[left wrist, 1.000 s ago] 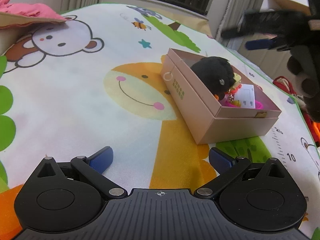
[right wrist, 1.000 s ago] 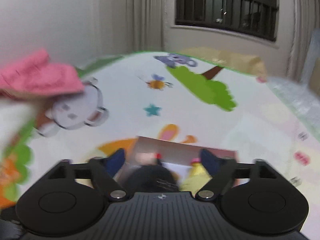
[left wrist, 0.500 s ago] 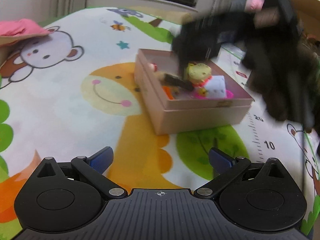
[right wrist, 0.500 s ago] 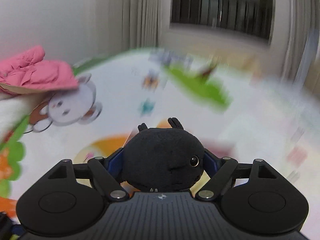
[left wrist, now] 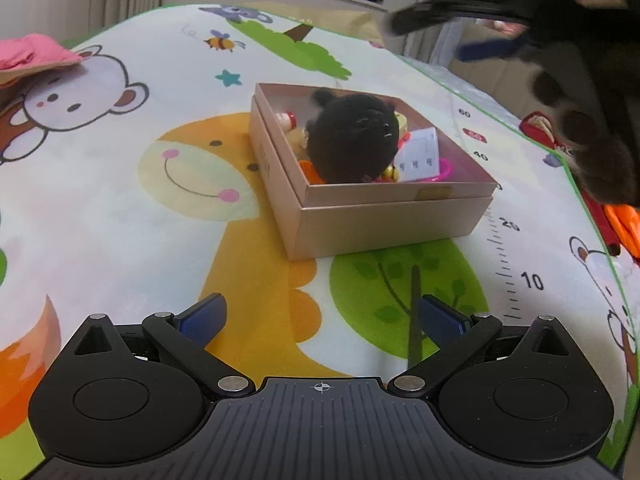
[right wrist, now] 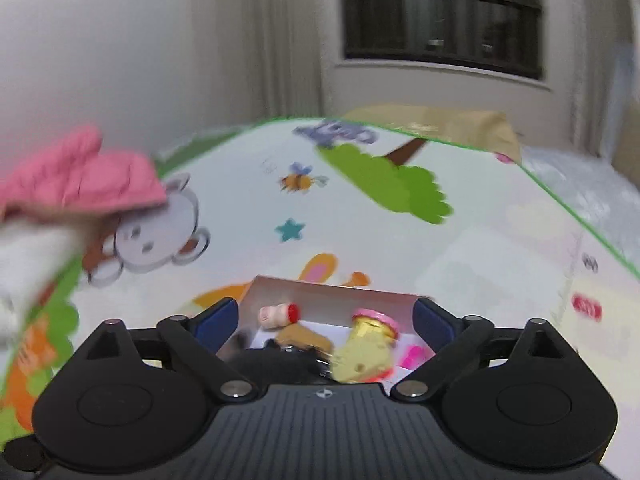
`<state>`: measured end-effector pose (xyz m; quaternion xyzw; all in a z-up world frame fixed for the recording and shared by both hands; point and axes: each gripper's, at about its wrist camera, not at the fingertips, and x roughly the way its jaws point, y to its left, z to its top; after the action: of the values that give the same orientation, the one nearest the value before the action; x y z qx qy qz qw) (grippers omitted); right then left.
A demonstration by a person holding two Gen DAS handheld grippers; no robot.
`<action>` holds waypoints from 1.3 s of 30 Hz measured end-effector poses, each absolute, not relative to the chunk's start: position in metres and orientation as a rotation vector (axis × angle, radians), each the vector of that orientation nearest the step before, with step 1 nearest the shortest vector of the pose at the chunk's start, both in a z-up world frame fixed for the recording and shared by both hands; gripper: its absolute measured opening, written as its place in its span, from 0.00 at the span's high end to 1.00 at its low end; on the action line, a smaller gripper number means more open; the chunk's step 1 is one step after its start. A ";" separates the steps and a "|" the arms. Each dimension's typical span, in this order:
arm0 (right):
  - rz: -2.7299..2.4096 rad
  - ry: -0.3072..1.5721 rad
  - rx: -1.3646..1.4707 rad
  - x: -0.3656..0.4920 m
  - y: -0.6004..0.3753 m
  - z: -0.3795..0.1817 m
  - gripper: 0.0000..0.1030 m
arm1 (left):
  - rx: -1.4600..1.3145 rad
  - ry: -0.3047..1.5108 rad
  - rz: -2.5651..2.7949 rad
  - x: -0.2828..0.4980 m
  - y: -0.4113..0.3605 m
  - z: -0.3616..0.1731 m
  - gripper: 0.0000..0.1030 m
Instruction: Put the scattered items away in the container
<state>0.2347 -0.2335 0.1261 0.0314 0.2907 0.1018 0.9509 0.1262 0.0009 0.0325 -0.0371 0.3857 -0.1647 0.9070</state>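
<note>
Although the black plush toy [left wrist: 352, 136] already sits in the pink box [left wrist: 384, 216], it rides high, bulging above the rim on top of the smaller things, and that is where trouble could start. From the left gripper [left wrist: 320, 320], which hangs wide and empty over the play mat [left wrist: 120, 200], the box lies straight ahead and well apart, with nothing between the fingers but the printed mat. The right gripper [right wrist: 324, 320] is spread wide too, holding nothing, directly above the box, so the little bottle with the red cap [right wrist: 276, 315] and the yellow toy with a pink lid [right wrist: 366, 344] show between and just below its fingers, and the dark plush [right wrist: 276, 362] is right under its body.

My reading is that the plush could roll or spring back out, since it is soft and perched rather than settled. If the right gripper pulls away low, a finger could catch the fur or the box wall and drag the light cardboard across the smooth mat, or tip it. The white card [left wrist: 418, 154] leaning against the far side could be flicked out the same way. Beyond the mat's edge, off to the left gripper's right, red and orange items [left wrist: 612, 216] lie in view; whether they belong to the task I cannot tell.
</note>
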 end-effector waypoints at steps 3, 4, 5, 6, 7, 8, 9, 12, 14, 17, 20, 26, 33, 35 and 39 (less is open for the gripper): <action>0.177 0.599 0.199 0.212 -0.273 0.110 0.06 | -0.057 0.802 -0.304 0.132 -0.003 0.030 0.00; 0.171 0.598 0.226 0.202 -0.282 0.102 0.06 | -0.045 0.800 -0.287 0.132 -0.005 0.029 0.00; 0.162 0.589 0.235 0.189 -0.289 0.094 0.05 | -0.032 0.798 -0.269 0.132 -0.008 0.027 0.00; 0.155 0.576 0.233 0.175 -0.293 0.086 0.02 | -0.027 0.795 -0.253 0.131 -0.010 0.026 0.00; 0.146 0.562 0.230 0.162 -0.294 0.078 0.00 | -0.028 0.790 -0.243 0.130 -0.013 0.025 0.00; 0.129 0.549 0.227 0.150 -0.293 0.071 0.00 | -0.031 0.783 -0.241 0.128 -0.015 0.024 0.00; 0.109 0.544 0.224 0.139 -0.292 0.063 0.00 | -0.034 0.773 -0.240 0.126 -0.018 0.024 0.00; 0.063 0.547 0.220 0.119 -0.284 0.043 0.00 | -0.016 0.716 -0.205 0.114 -0.030 0.022 0.00; 0.055 0.555 0.191 0.109 -0.276 0.029 0.00 | 0.003 0.635 -0.165 0.100 -0.038 0.020 0.00; 0.012 0.562 0.095 0.102 -0.264 0.009 0.00 | 0.056 0.530 -0.146 0.084 -0.050 0.015 0.00; -0.014 0.622 0.049 0.107 -0.262 -0.012 0.00 | 0.121 0.530 -0.113 0.083 -0.060 0.006 0.00; -0.064 0.684 0.002 0.110 -0.254 -0.025 0.00 | 0.085 0.666 -0.105 0.103 -0.060 -0.007 0.00; 0.003 0.695 -0.007 0.117 -0.251 -0.025 0.00 | 0.017 0.685 -0.066 0.109 -0.059 -0.011 0.00; 0.006 0.685 0.004 0.115 -0.253 -0.025 0.00 | 0.007 0.682 -0.059 0.108 -0.058 -0.012 0.00; 0.005 0.679 0.007 0.115 -0.253 -0.027 0.00 | 0.018 0.678 -0.051 0.107 -0.061 -0.012 0.00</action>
<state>0.1145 -0.2531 -0.0266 0.0034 0.3331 0.0026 0.9429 0.1073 -0.0615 -0.0120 0.0087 0.3324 -0.0250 0.9428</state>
